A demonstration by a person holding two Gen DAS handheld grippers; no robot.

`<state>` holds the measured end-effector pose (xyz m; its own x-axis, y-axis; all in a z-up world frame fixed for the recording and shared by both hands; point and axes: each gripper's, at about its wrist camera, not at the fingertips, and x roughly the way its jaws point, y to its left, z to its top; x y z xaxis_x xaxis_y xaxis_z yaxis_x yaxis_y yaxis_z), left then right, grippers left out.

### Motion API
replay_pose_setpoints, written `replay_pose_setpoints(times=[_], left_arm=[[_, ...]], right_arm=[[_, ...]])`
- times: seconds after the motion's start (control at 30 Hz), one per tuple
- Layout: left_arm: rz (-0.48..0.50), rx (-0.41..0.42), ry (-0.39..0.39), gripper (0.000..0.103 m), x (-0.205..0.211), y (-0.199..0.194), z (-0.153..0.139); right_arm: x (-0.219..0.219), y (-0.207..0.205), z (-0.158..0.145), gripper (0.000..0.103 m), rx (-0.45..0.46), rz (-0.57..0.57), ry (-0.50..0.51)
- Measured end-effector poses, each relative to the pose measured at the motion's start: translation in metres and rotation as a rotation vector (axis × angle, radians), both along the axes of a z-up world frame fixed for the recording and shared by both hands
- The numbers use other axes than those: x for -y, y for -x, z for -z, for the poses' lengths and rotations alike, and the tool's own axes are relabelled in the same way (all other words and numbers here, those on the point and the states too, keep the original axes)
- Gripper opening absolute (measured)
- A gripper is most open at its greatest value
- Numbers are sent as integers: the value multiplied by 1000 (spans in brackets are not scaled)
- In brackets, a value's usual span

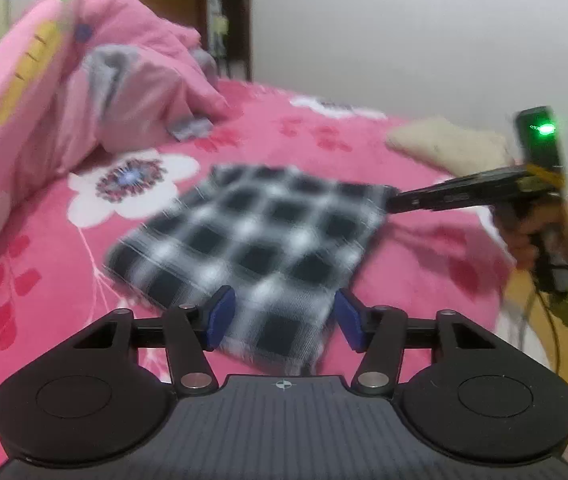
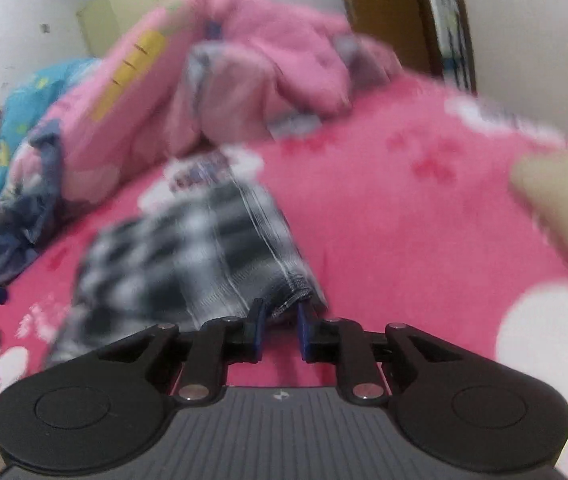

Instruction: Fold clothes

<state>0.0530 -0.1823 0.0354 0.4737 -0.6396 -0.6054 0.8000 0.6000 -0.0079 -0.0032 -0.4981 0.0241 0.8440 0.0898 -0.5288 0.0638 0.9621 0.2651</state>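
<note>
A folded black-and-white checked cloth (image 1: pixel 252 232) lies flat on the pink flowered bedsheet (image 1: pixel 363 140). My left gripper (image 1: pixel 284 316) is open over the cloth's near end, its blue pads wide apart and off the fabric. My right gripper (image 1: pixel 393 202), held by a hand (image 1: pixel 531 236), reaches in from the right to the cloth's far right corner. In the right wrist view the right gripper (image 2: pixel 280 332) has only a narrow gap between its pads. The hem of the cloth (image 2: pixel 188 248) sits at its fingertips, and bare sheet shows between the pads.
A heaped pink quilt (image 1: pixel 64 80) fills the back left of the bed. A beige cushion (image 1: pixel 443 144) lies at the back right. Dark blue clothes (image 2: pixel 16 224) are piled at the left of the bed beside blue bedding (image 2: pixel 24 104). A wooden door (image 1: pixel 228 20) stands behind.
</note>
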Motion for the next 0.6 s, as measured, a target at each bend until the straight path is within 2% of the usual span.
replay_pose_setpoints(times=[0.1, 0.2, 0.3, 0.37, 0.43, 0.5, 0.6], left_arm=[[-4, 13, 11, 44, 14, -1, 13], [-31, 43, -72, 42, 29, 1, 37], [-60, 12, -105, 42, 32, 2, 60], [-72, 5, -84, 43, 29, 5, 68], [-78, 17, -75, 45, 26, 9, 70], [-87, 21, -68, 47, 26, 10, 71], [-96, 35, -60, 49, 26, 12, 74]], right_arm=[[-9, -3, -20, 18, 86, -23, 10], [-11, -8, -24, 18, 122, 18, 37], [-10, -19, 0, 18, 65, 30, 62], [-10, -34, 32, 18, -80, 28, 113], [-10, -32, 38, 18, -97, 38, 133], [-15, -33, 22, 18, -115, 68, 200], [-22, -30, -19, 18, -4, 101, 262]])
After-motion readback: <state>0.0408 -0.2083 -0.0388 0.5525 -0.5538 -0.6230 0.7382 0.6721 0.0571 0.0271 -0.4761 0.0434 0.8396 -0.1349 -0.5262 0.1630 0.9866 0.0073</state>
